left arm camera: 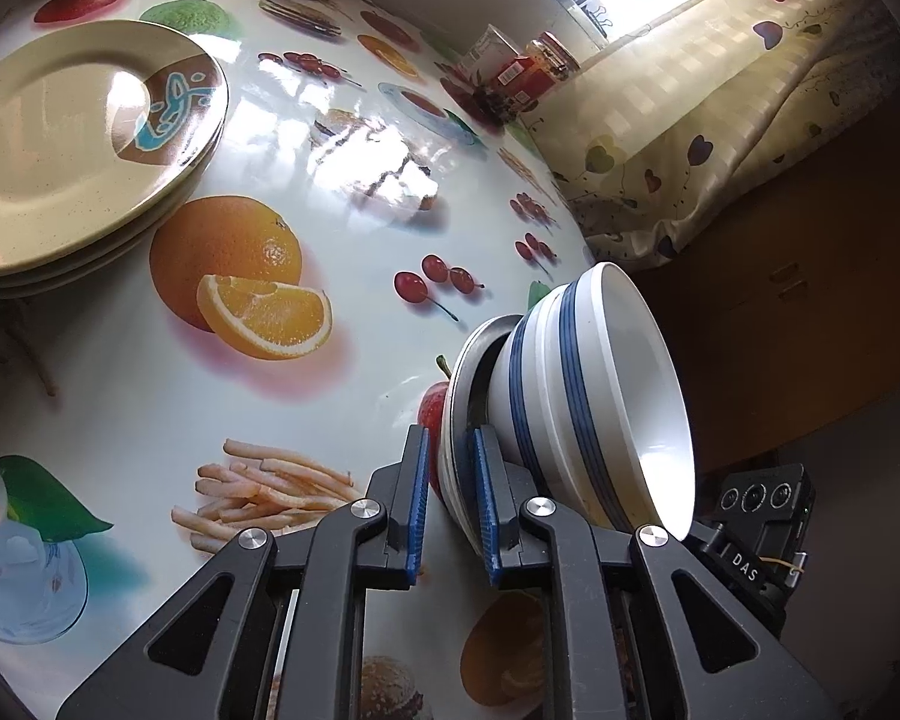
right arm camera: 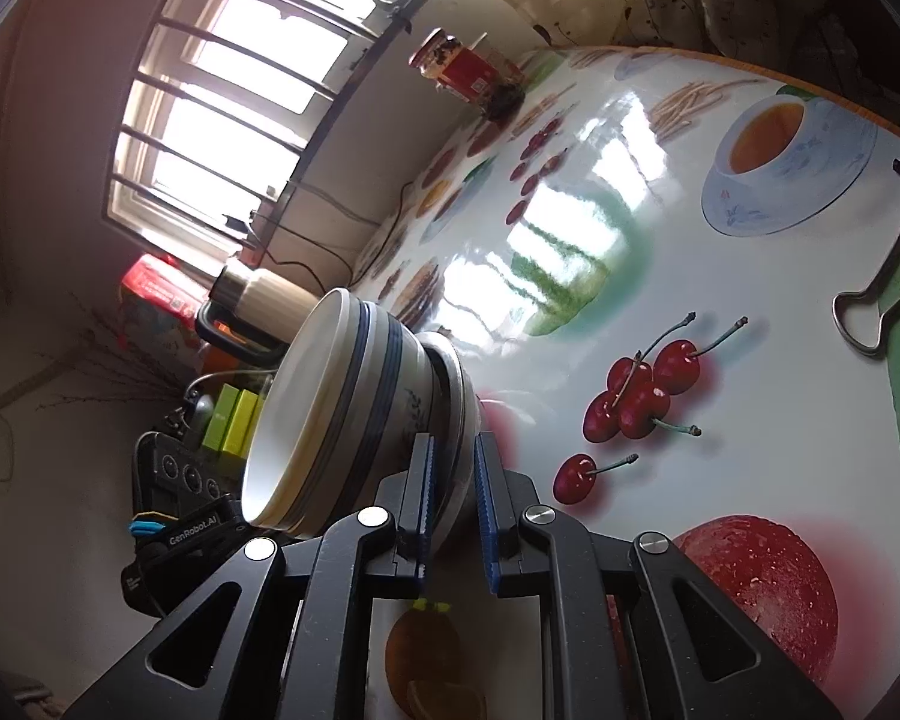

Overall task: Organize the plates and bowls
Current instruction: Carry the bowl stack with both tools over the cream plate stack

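Note:
A stack of white bowls with blue stripes (left arm camera: 594,396) sits on a small white plate (left arm camera: 456,420), and both are lifted above the table. My left gripper (left arm camera: 453,480) is shut on the plate's rim from one side. My right gripper (right arm camera: 453,474) is shut on the plate's (right arm camera: 459,396) opposite rim, with the bowl stack (right arm camera: 336,402) to its left. A stack of beige plates (left arm camera: 84,144) with a brown and blue motif lies on the table at the left of the left wrist view.
The table (left arm camera: 306,420) has a glossy fruit-print cover. Jars and a red box (left arm camera: 522,69) stand at its far edge by the window. A kettle (right arm camera: 258,306) and boxes stand near the wall. A metal tool handle (right arm camera: 870,312) lies at the right.

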Tool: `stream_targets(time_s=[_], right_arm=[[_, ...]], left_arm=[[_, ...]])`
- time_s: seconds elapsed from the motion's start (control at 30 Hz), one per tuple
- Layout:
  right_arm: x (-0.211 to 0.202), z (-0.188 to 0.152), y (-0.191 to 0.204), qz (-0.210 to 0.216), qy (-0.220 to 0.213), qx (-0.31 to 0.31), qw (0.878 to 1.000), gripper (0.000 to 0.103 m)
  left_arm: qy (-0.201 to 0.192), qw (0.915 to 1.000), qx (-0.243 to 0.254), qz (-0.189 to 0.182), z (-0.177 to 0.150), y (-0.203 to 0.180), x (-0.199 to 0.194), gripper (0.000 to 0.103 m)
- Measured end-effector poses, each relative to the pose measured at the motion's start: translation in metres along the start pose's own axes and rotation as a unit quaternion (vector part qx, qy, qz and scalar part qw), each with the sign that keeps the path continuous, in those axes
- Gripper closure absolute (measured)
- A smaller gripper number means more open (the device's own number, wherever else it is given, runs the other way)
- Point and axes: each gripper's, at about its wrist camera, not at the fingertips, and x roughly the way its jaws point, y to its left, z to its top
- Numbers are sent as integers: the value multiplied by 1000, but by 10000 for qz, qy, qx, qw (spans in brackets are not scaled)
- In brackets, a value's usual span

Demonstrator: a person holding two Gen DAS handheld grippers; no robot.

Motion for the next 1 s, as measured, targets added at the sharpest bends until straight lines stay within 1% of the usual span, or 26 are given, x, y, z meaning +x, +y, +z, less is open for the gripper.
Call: stream_targets(time_s=[0.07, 0.53, 0.8, 1.0], right_arm=[[0, 0, 2, -15, 9, -72, 10000, 90], [2, 2, -7, 332, 54, 42, 9994, 90], [2, 2, -8, 314, 34, -63, 9995, 90], [1, 2, -8, 297, 26, -127, 9995, 90]], left_arm=[[9, 10000, -27, -44, 0, 0, 0, 92], [-27, 10000, 19, -46, 1, -1, 2, 92], [-47, 9998, 172, 80, 0, -5, 2, 92], [-138, 9978, 519, 399, -3, -17, 2, 92]])
